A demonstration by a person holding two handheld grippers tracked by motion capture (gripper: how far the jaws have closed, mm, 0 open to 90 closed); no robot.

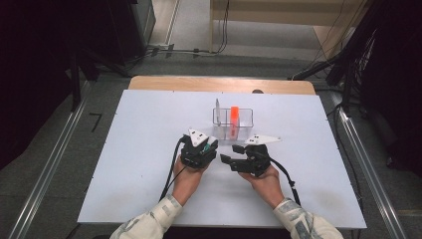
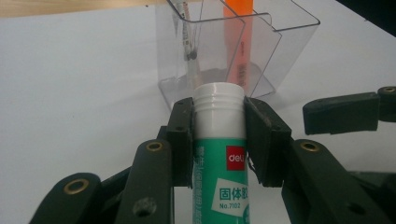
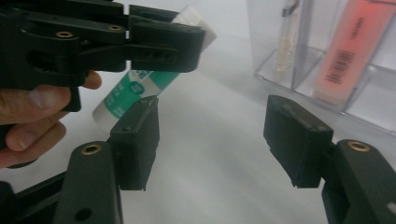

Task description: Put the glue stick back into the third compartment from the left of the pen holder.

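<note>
A green and white glue stick (image 2: 219, 154) with a ridged white top stands between the jaws of my left gripper (image 2: 218, 116), which is shut on it. In the high view that gripper (image 1: 211, 144) sits just in front of a clear plastic organiser (image 1: 246, 119). My right gripper (image 3: 210, 135) is open with nothing between its jaws, and it points toward the left gripper (image 3: 163, 42) and the glue stick (image 3: 130, 93). From above, the right gripper (image 1: 230, 153) lies close to the right of the left one, apart from it.
The organiser (image 2: 275, 51) holds an orange highlighter (image 2: 238, 51) and a thin pen (image 2: 189, 46) in separate compartments. The white table (image 1: 139, 149) spreads to both sides. Dark stands and cables surround the table on the floor.
</note>
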